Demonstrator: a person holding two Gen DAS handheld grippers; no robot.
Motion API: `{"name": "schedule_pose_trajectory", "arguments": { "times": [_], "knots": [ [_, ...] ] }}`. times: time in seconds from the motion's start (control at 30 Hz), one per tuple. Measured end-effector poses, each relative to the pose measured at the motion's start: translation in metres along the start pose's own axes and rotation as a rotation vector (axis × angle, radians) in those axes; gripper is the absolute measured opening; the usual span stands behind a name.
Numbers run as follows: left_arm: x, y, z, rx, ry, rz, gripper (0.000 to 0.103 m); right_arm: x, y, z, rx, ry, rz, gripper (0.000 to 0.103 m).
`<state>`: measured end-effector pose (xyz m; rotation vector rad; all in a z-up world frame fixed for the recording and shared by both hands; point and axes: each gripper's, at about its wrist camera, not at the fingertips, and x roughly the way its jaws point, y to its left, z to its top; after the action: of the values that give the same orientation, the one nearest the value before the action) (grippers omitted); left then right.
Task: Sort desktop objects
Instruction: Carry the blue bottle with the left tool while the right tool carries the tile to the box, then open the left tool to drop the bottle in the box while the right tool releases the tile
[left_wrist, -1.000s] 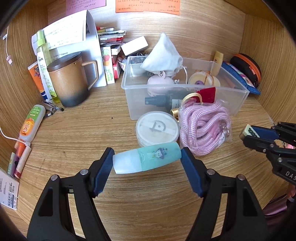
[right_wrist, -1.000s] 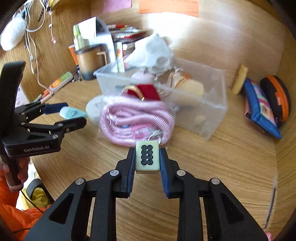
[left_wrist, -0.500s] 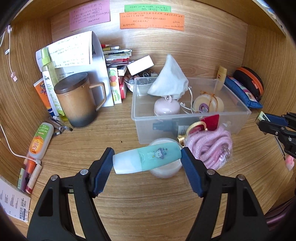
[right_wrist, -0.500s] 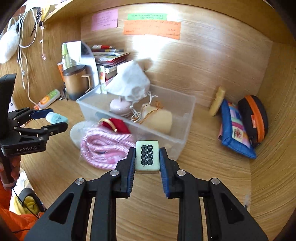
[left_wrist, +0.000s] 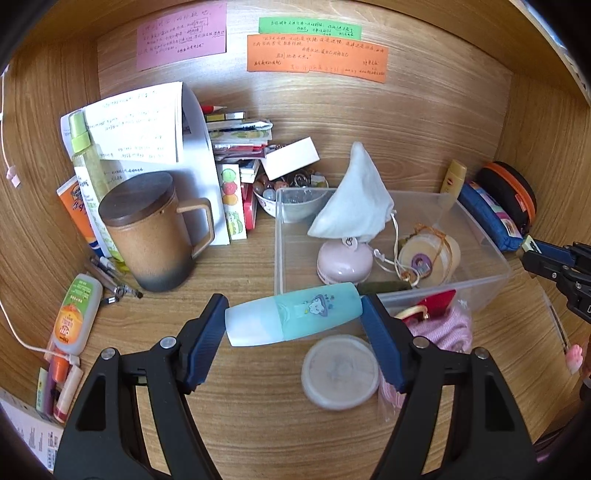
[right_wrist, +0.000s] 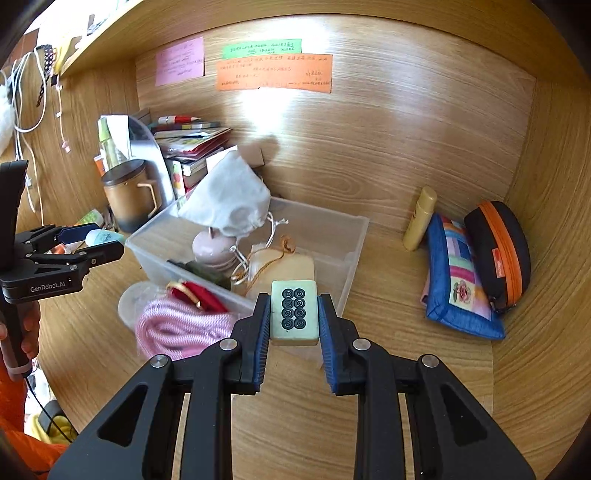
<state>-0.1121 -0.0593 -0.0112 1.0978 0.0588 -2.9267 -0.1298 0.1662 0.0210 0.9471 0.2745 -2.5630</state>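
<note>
My left gripper (left_wrist: 293, 319) is shut on a teal bottle (left_wrist: 295, 318) with a pale cap, held sideways above the desk just in front of the clear plastic bin (left_wrist: 484, 242). My right gripper (right_wrist: 294, 314) is shut on a mahjong tile (right_wrist: 294, 312) with black circles, held above the desk near the bin's (right_wrist: 354, 236) front right corner. The bin holds a white drawstring pouch (left_wrist: 354, 195), a pink round case (left_wrist: 343, 260) and a beige roll (left_wrist: 430, 254). A pink rope bundle (right_wrist: 177, 328) and a round white lidded container (left_wrist: 340, 371) lie in front of the bin.
A brown lidded mug (left_wrist: 151, 229), papers, books and a bowl of trinkets (left_wrist: 291, 192) stand at the back left. An orange-label bottle (left_wrist: 75, 314) and pens lie at the left. A blue pouch (right_wrist: 458, 280), an orange-zipped case (right_wrist: 498, 251) and a yellow tube (right_wrist: 419, 218) sit at the right.
Both grippers have risen and drawn back from the desk with their objects; the bin and rope bundle now sit lower and farther in both views.
</note>
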Motion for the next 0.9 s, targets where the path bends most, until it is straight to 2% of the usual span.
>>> {"name": "schedule_pose_trajectory", "arguments": {
  "times": [0.3, 0.43, 0.73, 0.8, 0.9],
  "knots": [
    [0.016, -0.005, 0.019, 0.028, -0.007, -0.016, 0.073, 0.023, -0.009, 0.012, 0.008, 0.017, 0.009, 0.022],
    [0.028, -0.009, 0.024, 0.043, 0.004, -0.024, 0.073, 0.036, -0.012, 0.013, 0.01, 0.042, 0.014, 0.022],
    [0.055, -0.019, 0.027, 0.075, 0.053, -0.051, 0.073, 0.043, -0.004, 0.015, -0.006, 0.04, 0.016, 0.022],
    [0.059, -0.021, 0.026, 0.086, 0.064, -0.048, 0.073, 0.045, 0.0, 0.015, -0.014, 0.041, 0.004, 0.024],
    [0.061, -0.025, 0.026, 0.108, 0.064, -0.025, 0.073, 0.046, 0.001, 0.014, -0.016, 0.038, -0.01, 0.037]
  ]
}}
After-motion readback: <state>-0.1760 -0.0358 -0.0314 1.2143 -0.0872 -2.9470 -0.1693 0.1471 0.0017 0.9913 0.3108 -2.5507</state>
